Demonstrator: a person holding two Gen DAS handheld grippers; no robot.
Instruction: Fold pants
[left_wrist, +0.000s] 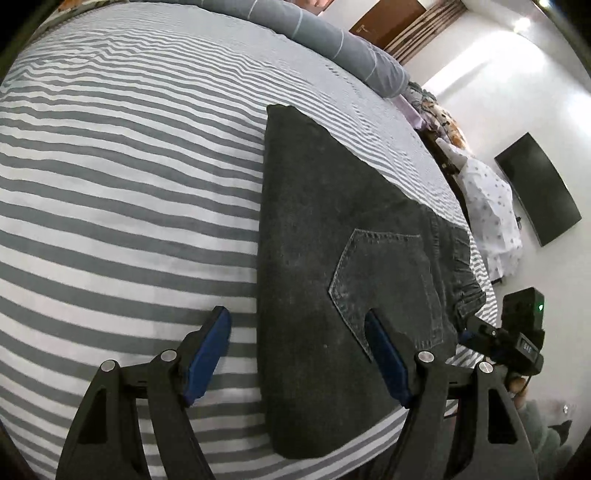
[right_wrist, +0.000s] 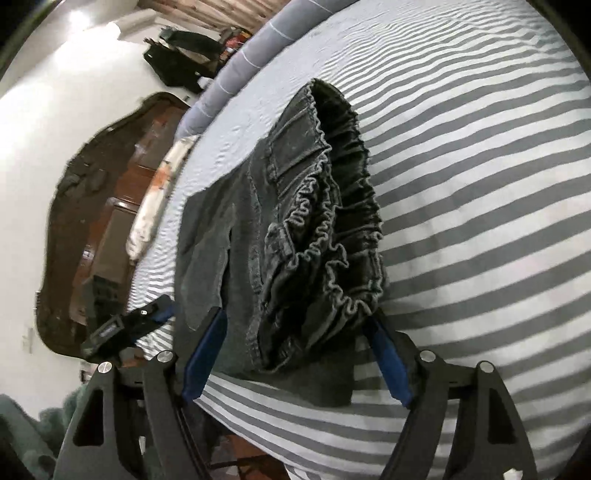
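Note:
Dark grey jeans (left_wrist: 332, 229) lie folded lengthwise on the striped bedsheet (left_wrist: 129, 203), back pocket (left_wrist: 388, 280) facing up. My left gripper (left_wrist: 297, 325) stands open over the long folded edge of the jeans. One blue pad (left_wrist: 384, 354) is above the pocket, the other over the bare sheet. In the right wrist view the elastic waistband (right_wrist: 332, 229) is bunched up and gapes open. My right gripper (right_wrist: 295, 321) is open around the waistband end, its pads not pressing the cloth. Each gripper shows in the other's view, the right gripper (left_wrist: 509, 343) and the left gripper (right_wrist: 129, 325).
A grey quilt with thin white lines (left_wrist: 332, 40) lies along the far side of the bed. The bed's near edge (right_wrist: 277, 432) runs just below the jeans. A dark screen (left_wrist: 535, 188) hangs on the wall beside a dotted white cloth (left_wrist: 491, 214).

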